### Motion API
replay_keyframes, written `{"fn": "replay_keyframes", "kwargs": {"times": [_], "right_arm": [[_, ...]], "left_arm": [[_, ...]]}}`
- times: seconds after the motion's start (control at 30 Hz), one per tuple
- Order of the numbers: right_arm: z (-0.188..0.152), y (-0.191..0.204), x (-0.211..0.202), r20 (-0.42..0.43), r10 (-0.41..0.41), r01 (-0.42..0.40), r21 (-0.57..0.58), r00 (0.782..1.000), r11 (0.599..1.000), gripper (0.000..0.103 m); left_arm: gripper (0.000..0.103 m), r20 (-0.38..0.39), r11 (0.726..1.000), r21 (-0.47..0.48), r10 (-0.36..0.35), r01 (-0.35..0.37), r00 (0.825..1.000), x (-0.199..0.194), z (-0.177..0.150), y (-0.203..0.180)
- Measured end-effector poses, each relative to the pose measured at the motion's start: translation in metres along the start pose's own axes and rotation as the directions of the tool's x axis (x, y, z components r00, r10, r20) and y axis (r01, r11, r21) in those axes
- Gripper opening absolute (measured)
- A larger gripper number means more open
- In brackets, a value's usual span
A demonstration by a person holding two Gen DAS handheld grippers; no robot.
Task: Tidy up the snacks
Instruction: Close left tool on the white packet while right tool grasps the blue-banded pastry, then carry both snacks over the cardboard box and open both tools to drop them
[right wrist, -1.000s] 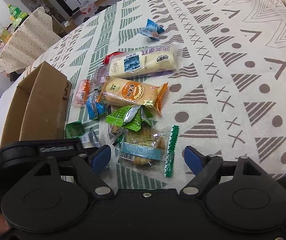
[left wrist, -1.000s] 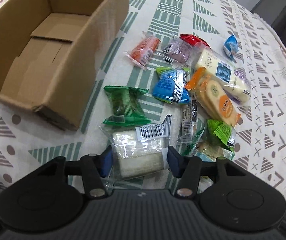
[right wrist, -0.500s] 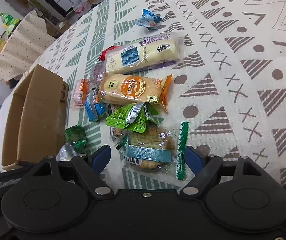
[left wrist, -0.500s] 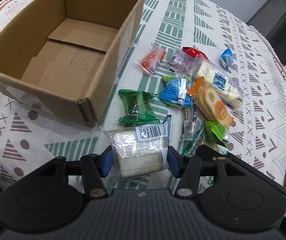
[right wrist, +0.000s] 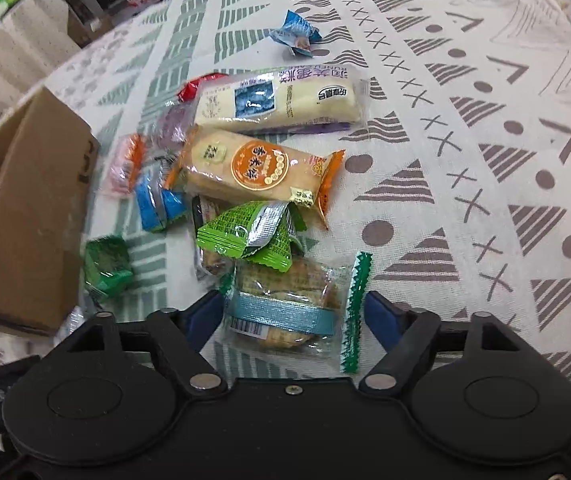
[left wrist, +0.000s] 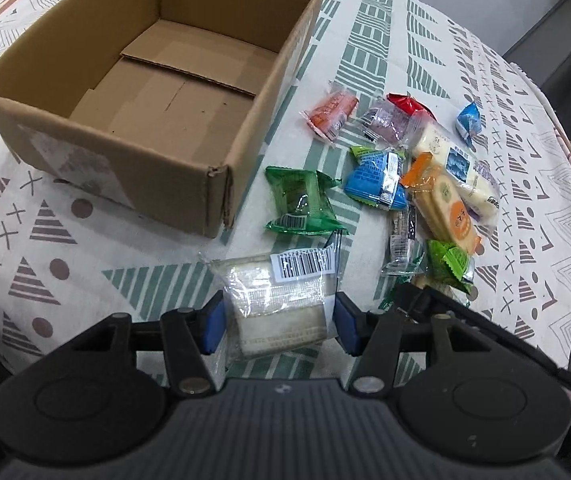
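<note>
Closing your right gripper (right wrist: 289,320) around the crinkly cookie packet (right wrist: 285,304) lying beside the cardboard box (left wrist: 157,80), you squeeze its brittle middle gently, while your left gripper (left wrist: 279,322) is clamped on the soft clear-wrapped cake (left wrist: 281,300).

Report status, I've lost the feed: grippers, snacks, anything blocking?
Left gripper shut on clear pack. Right gripper closing around cookie pack, pads not yet pressing. Box empty. Green packet overlaps cookie pack.
</note>
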State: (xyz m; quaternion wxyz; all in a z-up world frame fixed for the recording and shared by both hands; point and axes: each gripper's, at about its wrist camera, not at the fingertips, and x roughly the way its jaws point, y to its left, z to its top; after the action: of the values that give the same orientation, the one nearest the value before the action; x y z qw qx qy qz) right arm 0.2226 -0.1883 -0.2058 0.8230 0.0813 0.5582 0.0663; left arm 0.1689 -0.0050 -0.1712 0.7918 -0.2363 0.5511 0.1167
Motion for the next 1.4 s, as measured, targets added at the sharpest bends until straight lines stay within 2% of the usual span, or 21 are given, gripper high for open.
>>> {"fn": "replay_keyframes", "kwargs": {"times": [0.07, 0.1, 0.13, 0.23, 0.47, 0.57, 0.83, 1.13, 1.4], "right_arm": [[-0.001, 0.004, 0.001, 0.005, -0.023, 0.023, -0.020, 1.000, 1.000, 0.067], [-0.001, 0.006, 0.001, 0.008, -0.023, 0.023, -0.029, 1.000, 0.999, 0.058], [-0.002, 0.008, -0.001, 0.012, -0.014, 0.015, -0.040, 1.000, 0.999, 0.054], [-0.004, 0.002, -0.008, 0.015, 0.007, -0.007, -0.003, 1.000, 1.000, 0.050], [-0.010, -0.007, -0.043, 0.090, 0.064, -0.068, 0.038, 0.994, 0.997, 0.050], [-0.012, -0.014, -0.057, 0.111, 0.123, -0.133, 0.088, 0.986, 0.987, 0.050], [-0.012, 0.002, -0.096, 0.185, 0.176, -0.190, 0.061, 0.967, 0.980, 0.050], [0.002, 0.037, -0.128, 0.260, 0.233, -0.242, 0.005, 0.937, 0.970, 0.050], [0.009, 0.071, -0.136, 0.278, 0.277, -0.279, -0.035, 0.920, 0.960, 0.050]], "left_arm": [[0.055, 0.007, 1.000, 0.002, 0.001, -0.001, 1.000, -0.002, 0.000, 0.000], [0.055, 0.010, 1.000, 0.001, 0.001, -0.002, 1.000, -0.004, 0.000, 0.000], [0.055, 0.014, 1.000, 0.004, 0.000, 0.000, 1.000, -0.006, 0.001, -0.001], [0.055, 0.036, 1.000, 0.021, -0.012, 0.011, 0.999, -0.016, 0.002, -0.003], [0.055, 0.060, 0.997, 0.046, -0.062, 0.059, 0.996, -0.037, -0.001, -0.010], [0.055, 0.083, 0.994, 0.062, -0.094, 0.088, 0.992, -0.050, -0.003, -0.012], [0.055, 0.145, 0.987, 0.086, -0.150, 0.139, 0.978, -0.087, 0.004, -0.010], [0.055, 0.225, 0.988, 0.073, -0.151, 0.138, 0.963, -0.122, 0.025, 0.015], [0.055, 0.280, 0.991, 0.081, -0.124, 0.105, 0.952, -0.144, 0.046, 0.041]]}}
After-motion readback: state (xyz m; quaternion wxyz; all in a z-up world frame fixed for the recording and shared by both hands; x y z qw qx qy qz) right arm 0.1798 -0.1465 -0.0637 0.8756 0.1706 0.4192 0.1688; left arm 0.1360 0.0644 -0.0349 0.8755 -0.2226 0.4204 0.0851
